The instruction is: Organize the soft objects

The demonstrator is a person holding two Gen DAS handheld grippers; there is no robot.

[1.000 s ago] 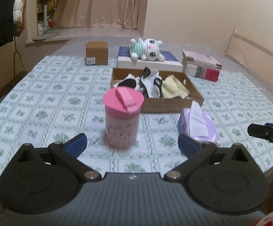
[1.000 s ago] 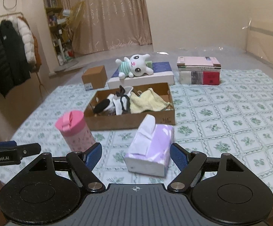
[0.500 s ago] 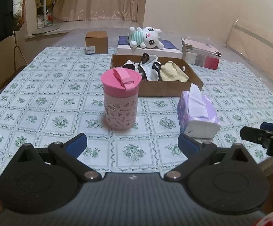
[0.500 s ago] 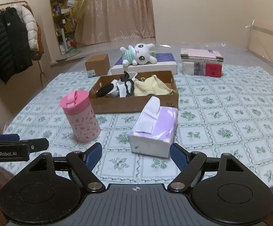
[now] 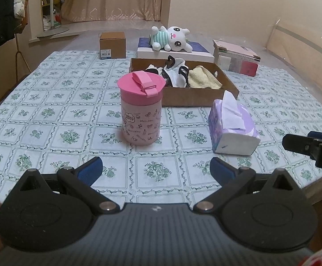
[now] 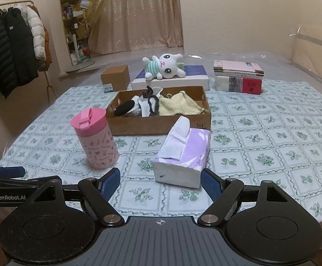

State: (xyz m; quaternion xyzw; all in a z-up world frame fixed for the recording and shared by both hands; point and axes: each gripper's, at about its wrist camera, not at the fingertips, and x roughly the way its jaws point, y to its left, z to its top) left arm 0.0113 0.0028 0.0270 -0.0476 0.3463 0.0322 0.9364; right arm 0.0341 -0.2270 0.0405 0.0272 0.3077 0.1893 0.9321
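A white plush bunny (image 5: 172, 38) (image 6: 163, 68) in a striped shirt lies on a flat white-and-blue box at the table's far side. A brown cardboard tray (image 5: 196, 96) (image 6: 161, 124) holds a yellow towel (image 5: 203, 81) (image 6: 176, 106) and black-and-white fabric pieces (image 5: 174, 75). A purple tissue pack (image 5: 232, 128) (image 6: 183, 155) lies near the front. My left gripper (image 5: 156, 169) is open and empty, short of the pink cup. My right gripper (image 6: 161, 182) is open and empty, just before the tissue pack.
A pink lidded cup (image 5: 141, 110) (image 6: 94, 137) stands left of the tissue pack. A small cardboard box (image 5: 112, 45) and a stack of books (image 5: 236, 58) sit at the back. The tablecloth's front edge (image 5: 161, 197) is close below the grippers. Coats (image 6: 12, 51) hang at left.
Both grippers have drawn back and lowered toward the table's front edge, so the cup and tissue pack look farther off. Both stay open. No object has moved.
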